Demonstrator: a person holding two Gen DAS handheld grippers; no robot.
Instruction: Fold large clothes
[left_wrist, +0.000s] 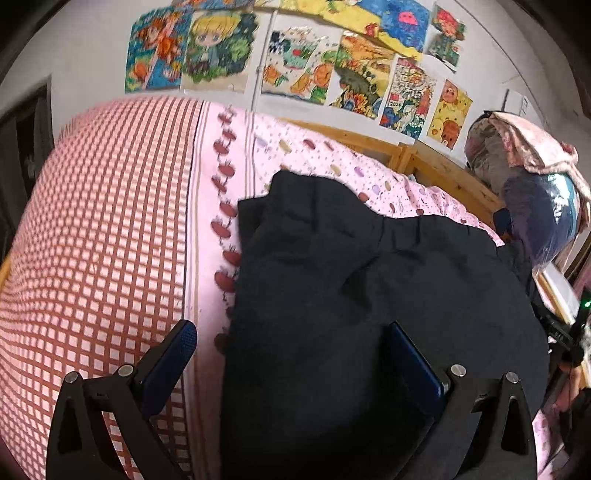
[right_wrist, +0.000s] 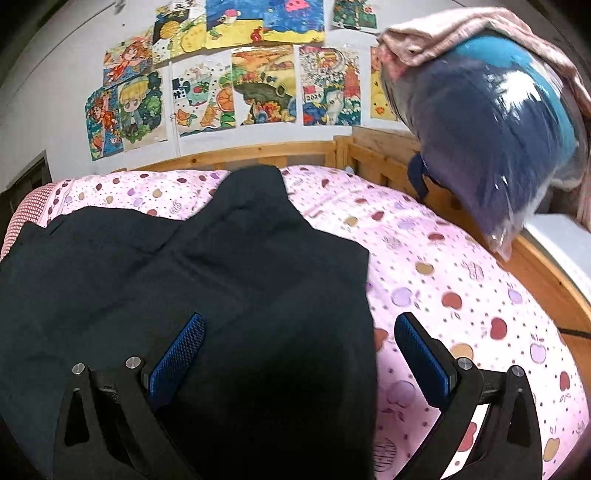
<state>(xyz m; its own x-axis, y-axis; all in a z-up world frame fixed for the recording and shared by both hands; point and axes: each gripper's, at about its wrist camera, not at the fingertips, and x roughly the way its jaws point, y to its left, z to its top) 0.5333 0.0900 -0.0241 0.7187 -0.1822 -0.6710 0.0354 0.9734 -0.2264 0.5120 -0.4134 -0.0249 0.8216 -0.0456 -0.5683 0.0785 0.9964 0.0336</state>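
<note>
On the bed (right_wrist: 461, 258), spread over the pink apple-print sheet (right_wrist: 436, 280), lies the dark garment (right_wrist: 184, 266). It is rumpled, with one narrow part reaching toward the wooden headboard rail (right_wrist: 258, 155).

From my left wrist view: left gripper (left_wrist: 291, 347) hangs over the garment's left edge. Jaws wide apart, nothing between the pads. Its left finger (left_wrist: 173, 354) is above the red-and-white checked cover (left_wrist: 96, 229); the right finger is above the dark cloth. I cannot tell whether either finger touches the fabric.

From my right wrist view: right gripper (right_wrist: 299, 343) sits over the garment's right edge. Jaws wide apart here too. One blue pad (right_wrist: 181, 354) is over the dark cloth, the other over the pink sheet just beside the garment's edge. Contact not clear.

At the bed's far right corner, against the wooden frame, a plastic-wrapped blue bundle (right_wrist: 495, 140) stands with a pinkish cloth (right_wrist: 461, 29) draped over its top. Colourful drawings (right_wrist: 258, 85) are stuck to the wall behind the headboard.
</note>
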